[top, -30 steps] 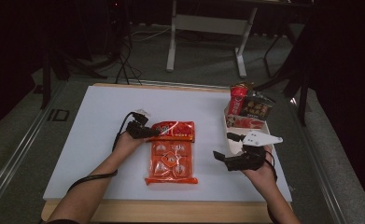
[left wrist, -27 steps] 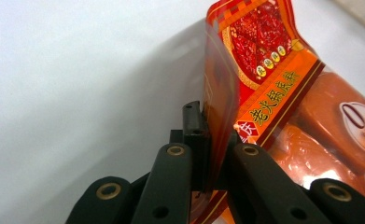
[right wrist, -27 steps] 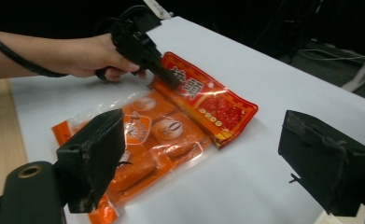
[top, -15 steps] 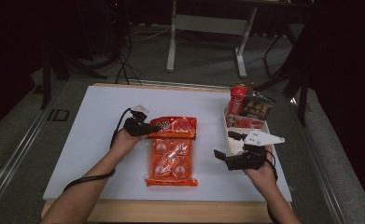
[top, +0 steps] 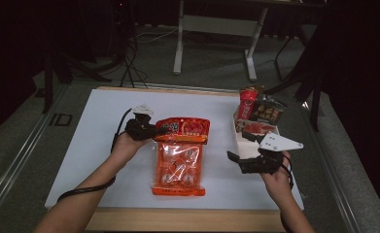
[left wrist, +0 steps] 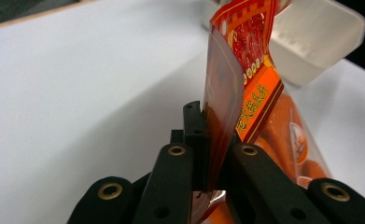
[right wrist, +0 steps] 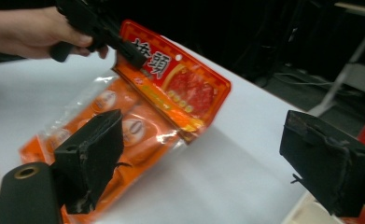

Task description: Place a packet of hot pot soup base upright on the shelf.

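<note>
In the high view the orange snack bag [top: 180, 155] runs lengthwise away from the person, its far header pinched by the left gripper [top: 159, 130]; the left gripper view shows that header [left wrist: 227, 93] edge-up between clamped jaws; the right gripper view shows the right gripper [right wrist: 203, 163] spread, empty, beside the bag.

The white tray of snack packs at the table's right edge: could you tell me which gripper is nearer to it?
Right. The right gripper hovers open just in front of the white tray; the left gripper, across the table, pinches the orange bag.
</note>
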A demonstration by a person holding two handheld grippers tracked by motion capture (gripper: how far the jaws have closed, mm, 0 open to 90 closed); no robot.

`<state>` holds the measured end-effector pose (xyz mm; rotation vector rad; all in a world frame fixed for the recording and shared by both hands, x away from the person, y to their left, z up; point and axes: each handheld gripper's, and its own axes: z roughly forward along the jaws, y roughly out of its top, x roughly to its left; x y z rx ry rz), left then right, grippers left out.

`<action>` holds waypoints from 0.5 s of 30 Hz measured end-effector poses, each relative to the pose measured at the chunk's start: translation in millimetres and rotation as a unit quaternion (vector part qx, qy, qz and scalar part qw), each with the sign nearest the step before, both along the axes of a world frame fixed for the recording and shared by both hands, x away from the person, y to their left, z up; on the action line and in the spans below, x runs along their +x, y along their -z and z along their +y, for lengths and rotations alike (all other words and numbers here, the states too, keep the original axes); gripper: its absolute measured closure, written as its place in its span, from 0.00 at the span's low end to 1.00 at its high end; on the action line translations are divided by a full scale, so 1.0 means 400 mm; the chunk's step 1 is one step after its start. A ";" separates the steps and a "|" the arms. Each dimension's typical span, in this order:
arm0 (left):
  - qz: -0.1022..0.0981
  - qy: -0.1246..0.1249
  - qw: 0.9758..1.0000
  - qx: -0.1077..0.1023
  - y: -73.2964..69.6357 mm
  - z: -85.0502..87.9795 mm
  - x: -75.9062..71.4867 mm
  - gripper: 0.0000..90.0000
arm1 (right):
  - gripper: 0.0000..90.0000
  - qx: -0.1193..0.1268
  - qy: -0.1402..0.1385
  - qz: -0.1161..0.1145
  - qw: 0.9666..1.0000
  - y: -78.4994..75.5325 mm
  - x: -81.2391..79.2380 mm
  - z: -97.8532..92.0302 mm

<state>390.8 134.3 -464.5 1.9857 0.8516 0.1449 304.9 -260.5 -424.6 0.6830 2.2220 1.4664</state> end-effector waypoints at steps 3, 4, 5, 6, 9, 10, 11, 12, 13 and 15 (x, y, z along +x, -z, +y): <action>-0.012 0.008 1.000 -0.001 -0.022 -0.004 -0.017 0.99 | 0.13 -0.003 0.012 0.025 1.000 -0.004 0.000 0.008; -0.014 0.011 1.000 -0.001 -0.027 -0.005 -0.020 0.99 | 0.12 0.000 0.011 0.028 1.000 -0.004 0.001 0.011; -0.016 0.013 1.000 -0.003 -0.032 -0.006 -0.025 1.00 | 0.11 -0.005 0.015 0.028 0.999 -0.004 0.000 0.014; -0.019 0.016 1.000 -0.006 -0.037 -0.007 -0.029 0.99 | 0.11 -0.004 0.014 0.026 1.000 -0.004 0.001 0.017; -0.028 0.025 0.999 -0.012 -0.052 -0.009 -0.043 1.00 | 0.11 0.006 0.016 0.031 0.999 -0.008 0.007 0.020; -0.032 0.027 0.999 -0.010 -0.057 -0.011 -0.049 1.00 | 0.11 0.007 0.015 0.031 0.999 -0.009 0.010 0.019; -0.035 0.031 0.999 -0.012 -0.062 -0.012 -0.053 1.00 | 0.11 0.010 0.014 0.032 0.999 -0.011 0.013 0.020; -0.035 0.031 0.999 -0.012 -0.062 -0.012 -0.053 1.00 | 0.11 0.010 0.014 0.032 0.999 -0.011 0.013 0.020; -0.043 0.037 0.998 -0.014 -0.072 -0.016 -0.064 1.00 | 0.11 0.013 0.015 0.030 0.999 -0.013 0.016 0.020; -0.051 0.045 0.998 -0.015 -0.082 -0.020 -0.074 1.00 | 0.14 0.016 0.010 0.036 0.999 -0.019 0.025 0.024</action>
